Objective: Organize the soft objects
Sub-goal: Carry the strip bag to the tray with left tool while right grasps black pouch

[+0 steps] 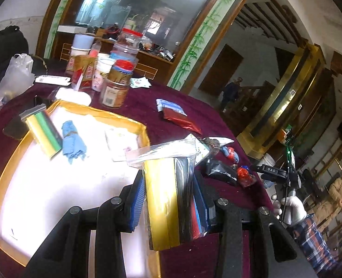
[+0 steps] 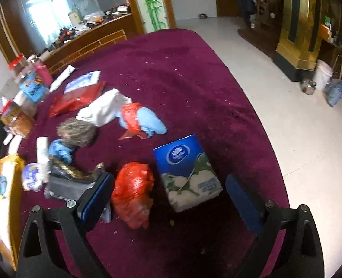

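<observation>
In the left wrist view, a gold-edged tray (image 1: 133,121) with a white floor is seen at the left, set on the maroon tablecloth (image 1: 147,102). Inside it are lain a striped packet (image 1: 44,132) leaning over the far left rim, a blue cloth bundle (image 1: 72,142) just beside it, and a flat white packet (image 1: 122,142) nearer the right rim; much of the white floor is left bare. Behind the tray, a cluster of jars (image 1: 118,85) and boxes is crowded along the far table edge. The left gripper (image 1: 171,199) is closed on a bagged stack of coloured sheets (image 1: 168,199), held upright over the tray's right rim. Farther right, a red-and-blue packet (image 1: 180,115) is laid on open cloth, and the right gripper (image 1: 273,172) is seen over the table edge in a gloved hand (image 1: 289,208).

In the right wrist view, the tray (image 2: 8,162) is found at the far left. A grey packet (image 2: 68,185) touches the left finger. The right gripper (image 2: 171,199) is spread wide and holds nothing; between its fingers, on the cloth, lie a red bag (image 2: 133,192) and a blue tissue pack (image 2: 187,171), side by side. Beyond them, a wide stretch of cloth is left open up to the rounded table edge (image 2: 252,97), with pale floor past it.
</observation>
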`<state>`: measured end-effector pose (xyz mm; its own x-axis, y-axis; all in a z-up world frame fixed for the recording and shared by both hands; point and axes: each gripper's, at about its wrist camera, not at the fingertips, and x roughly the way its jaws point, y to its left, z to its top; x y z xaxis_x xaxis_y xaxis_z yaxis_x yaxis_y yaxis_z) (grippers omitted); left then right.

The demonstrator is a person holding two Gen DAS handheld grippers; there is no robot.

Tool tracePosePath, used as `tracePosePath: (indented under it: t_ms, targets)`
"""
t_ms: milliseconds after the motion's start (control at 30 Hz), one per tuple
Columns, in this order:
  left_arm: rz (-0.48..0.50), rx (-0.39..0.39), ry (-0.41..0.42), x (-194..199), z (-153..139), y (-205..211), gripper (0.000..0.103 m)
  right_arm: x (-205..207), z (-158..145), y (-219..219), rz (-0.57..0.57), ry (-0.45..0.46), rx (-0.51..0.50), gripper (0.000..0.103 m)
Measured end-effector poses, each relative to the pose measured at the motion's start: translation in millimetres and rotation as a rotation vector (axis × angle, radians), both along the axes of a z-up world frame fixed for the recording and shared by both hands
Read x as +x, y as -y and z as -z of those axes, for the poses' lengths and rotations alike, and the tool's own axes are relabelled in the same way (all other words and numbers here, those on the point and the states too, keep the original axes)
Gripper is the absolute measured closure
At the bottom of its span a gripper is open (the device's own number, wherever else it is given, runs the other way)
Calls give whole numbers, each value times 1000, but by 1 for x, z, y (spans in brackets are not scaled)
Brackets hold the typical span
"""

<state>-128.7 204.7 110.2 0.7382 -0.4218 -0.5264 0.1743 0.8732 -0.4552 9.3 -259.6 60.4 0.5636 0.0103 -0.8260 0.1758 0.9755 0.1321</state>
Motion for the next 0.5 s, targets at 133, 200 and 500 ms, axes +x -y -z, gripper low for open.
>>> tracePosePath:
  t_ms: [133, 200, 500]
  targets:
    - [-8, 7, -9, 0, 3, -7, 61, -9, -7, -15, -66, 44, 90, 14]
    - [-9, 7, -11, 0, 5, -9, 61, -5, -8, -36, -158, 36, 153, 14]
    - [-6, -5, -24, -6, 7, -11, 61, 35, 16, -147, -507, -92, -67, 14]
